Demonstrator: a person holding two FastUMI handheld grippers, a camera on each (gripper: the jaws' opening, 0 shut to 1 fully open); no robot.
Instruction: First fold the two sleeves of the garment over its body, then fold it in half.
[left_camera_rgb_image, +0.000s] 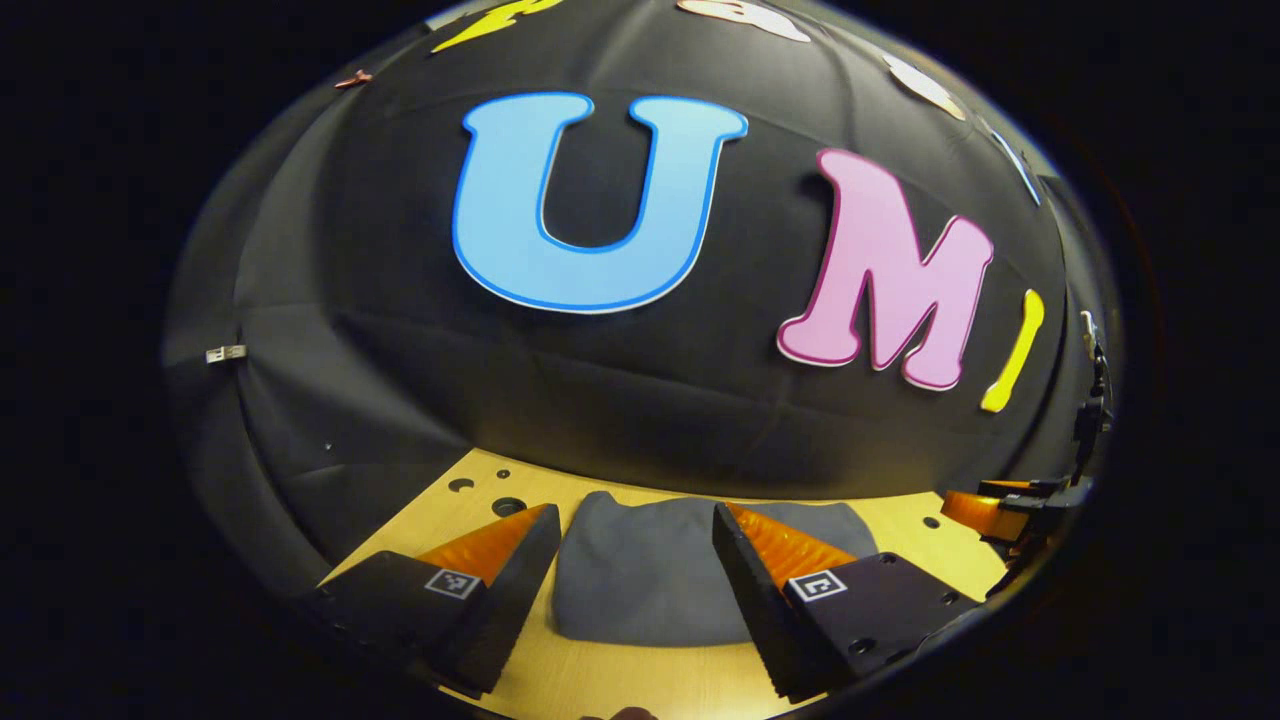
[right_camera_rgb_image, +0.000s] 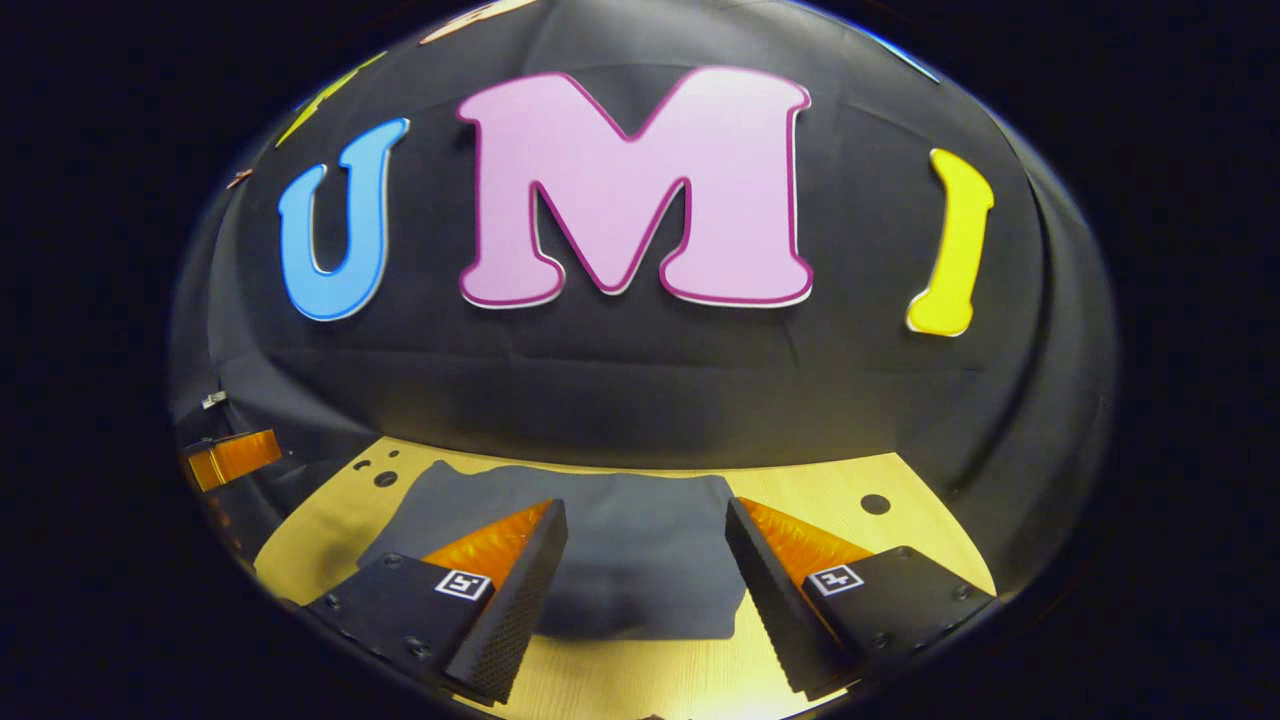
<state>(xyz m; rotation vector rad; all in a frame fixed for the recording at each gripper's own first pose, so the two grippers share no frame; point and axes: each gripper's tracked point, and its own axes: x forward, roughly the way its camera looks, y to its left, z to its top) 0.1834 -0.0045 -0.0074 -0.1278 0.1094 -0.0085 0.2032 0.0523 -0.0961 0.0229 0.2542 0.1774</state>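
One garment (left_camera_rgb_image: 650, 580), two claws (left_camera_rgb_image: 636, 530)

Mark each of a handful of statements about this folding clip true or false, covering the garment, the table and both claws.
1. The garment is grey and lies on a wooden table. True.
2. The left claw is clamped on a sleeve. False: its fingers stand apart above the cloth, holding nothing.
3. The right claw is open. True.
4. The garment hangs off the table edge. False: it lies flat on the tabletop, with bare wood showing around it.
5. The tabletop has round holes near its far corner. True.
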